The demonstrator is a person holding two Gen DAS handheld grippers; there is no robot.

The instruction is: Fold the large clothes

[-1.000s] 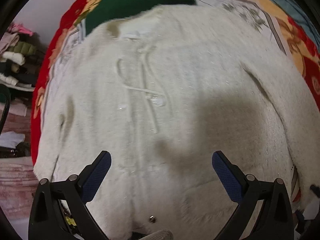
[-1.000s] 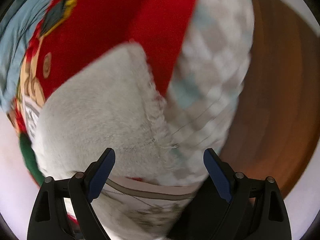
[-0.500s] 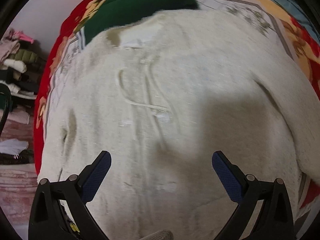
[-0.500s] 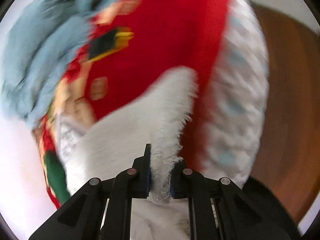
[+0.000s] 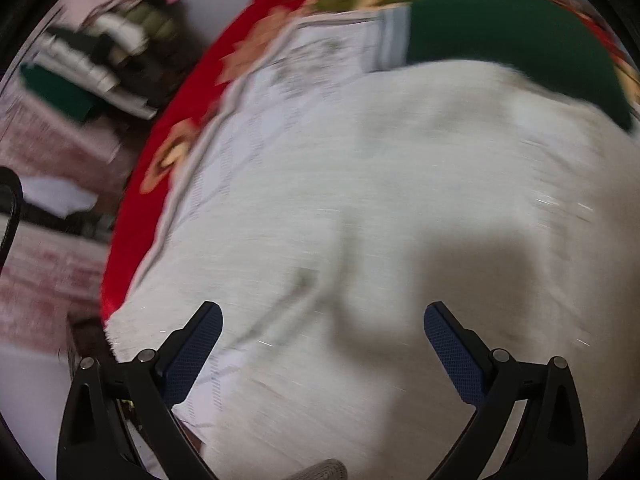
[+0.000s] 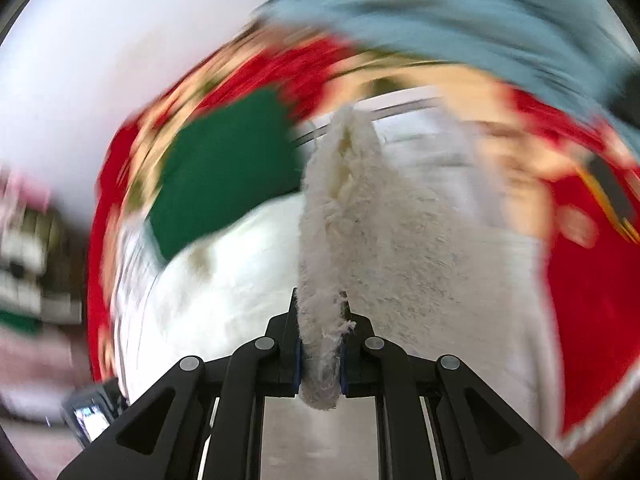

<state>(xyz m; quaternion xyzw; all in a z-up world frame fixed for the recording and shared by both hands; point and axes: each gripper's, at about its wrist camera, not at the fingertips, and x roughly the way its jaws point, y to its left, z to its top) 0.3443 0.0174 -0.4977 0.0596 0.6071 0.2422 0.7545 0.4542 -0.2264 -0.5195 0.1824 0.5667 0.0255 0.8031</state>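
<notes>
A large cream fleece garment [image 5: 380, 220] lies spread on a red floral bedspread [image 5: 132, 216]. My left gripper [image 5: 322, 344] is open and hovers just above the garment near its left edge, holding nothing. My right gripper [image 6: 320, 348] is shut on a fluffy sleeve or edge of the same garment [image 6: 332, 216], which rises in a ridge from the jaws, lifted off the bed. Both views are blurred by motion.
A folded dark green garment [image 5: 512, 40] lies on the bed beyond the cream one, also in the right wrist view [image 6: 224, 168]. A light blue blanket [image 6: 440, 12] lies at the far side. Stacked clothes on shelves [image 5: 88, 60] stand left of the bed.
My right gripper shut on the garment's fluffy edge and swung it up and over toward the body. My left gripper shifted toward the garment's left edge, staying open.
</notes>
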